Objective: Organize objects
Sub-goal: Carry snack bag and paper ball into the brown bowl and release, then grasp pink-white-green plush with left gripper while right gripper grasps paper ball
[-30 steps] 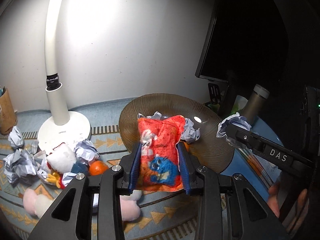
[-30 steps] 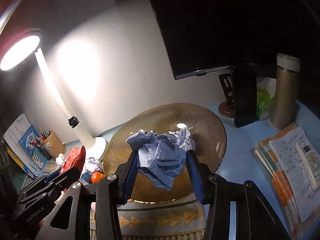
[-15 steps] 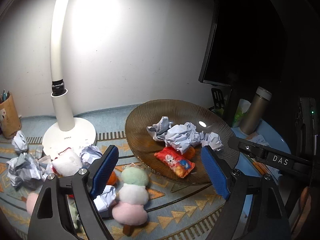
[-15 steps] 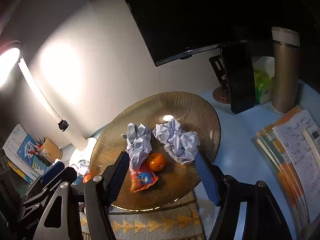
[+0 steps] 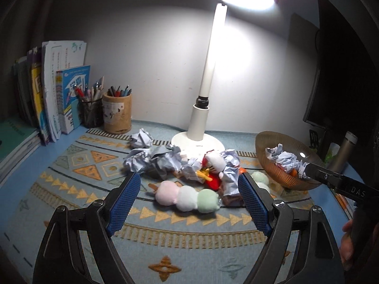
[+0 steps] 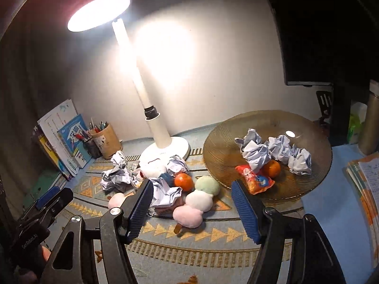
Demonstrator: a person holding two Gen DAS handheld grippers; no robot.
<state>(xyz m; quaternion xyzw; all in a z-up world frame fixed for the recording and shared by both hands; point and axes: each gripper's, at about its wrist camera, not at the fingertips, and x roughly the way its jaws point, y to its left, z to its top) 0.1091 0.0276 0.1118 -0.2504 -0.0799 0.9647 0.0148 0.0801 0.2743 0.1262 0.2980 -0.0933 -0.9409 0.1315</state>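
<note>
- Both my grippers are empty. My left gripper [image 5: 188, 204] stands wide open above the patterned mat [image 5: 71, 189], nothing between its blue pads, and my right gripper [image 6: 191, 209] is just as wide open, also holding nothing.
- I judge I am between picks – the clutter on the mat goes into the amber glass bowl [image 6: 315, 184], and part of it is there already.
- In the bowl I count four crumpled paper balls [image 6: 254, 152], one orange [image 6: 272, 168] and one red snack packet [image 6: 255, 181], the packet lying near the front rim, touching the orange.
- Still out on the mat, near the lamp base [image 5: 197, 142]: one three-ball plush skewer [image 5: 188, 196] in pink, white and green right between my left fingers, a second one [image 6: 199, 201] in front of my right gripper, one white-and-red plush toy [image 5: 213, 168], one loose orange [image 6: 182, 181], and at least five paper balls [image 5: 154, 161] – the heap overlaps, so I cannot count them exactly.
- Next, as I see it, my left gripper should drop over the skewer, straddle its middle ball and close gently; it is soft and will squash, so a light squeeze should hold.
- The right could take the loose orange, which may roll.
</note>
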